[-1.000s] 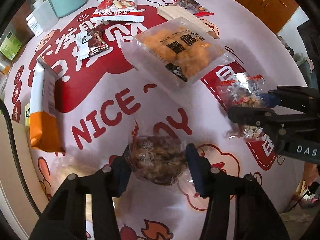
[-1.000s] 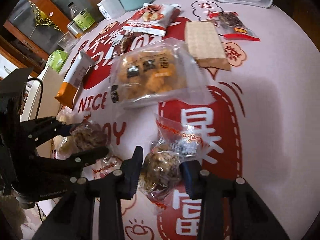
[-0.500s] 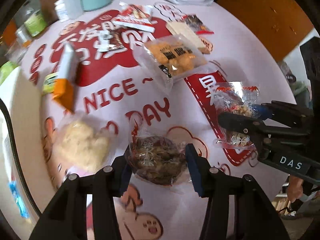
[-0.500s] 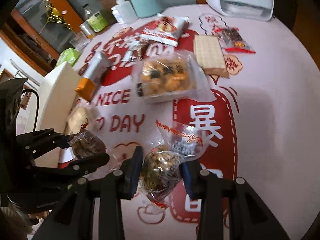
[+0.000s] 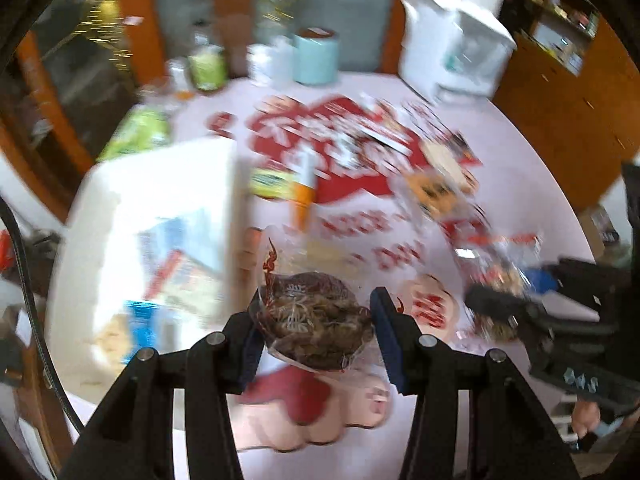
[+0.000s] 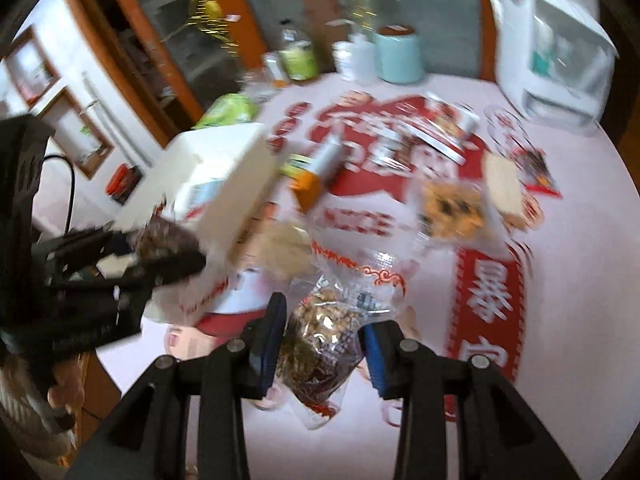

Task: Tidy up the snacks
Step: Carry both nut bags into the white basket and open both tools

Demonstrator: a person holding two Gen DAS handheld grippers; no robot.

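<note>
Left gripper (image 5: 316, 334) is clamped on a dark brown snack pack (image 5: 316, 320), pack sitting right btwn the blue pads, lifted off the table (image 5: 520, 184) beside the white box (image 5: 160, 208). Right gripper (image 6: 322, 340) is pinched on a clear nut-mix pack (image 6: 320, 340), its top sticking out fwd past the fingertips. Other snacks lie further back on the table, e.g. an orange-ended packet (image 6: 310, 184). Both views blurry.
</note>
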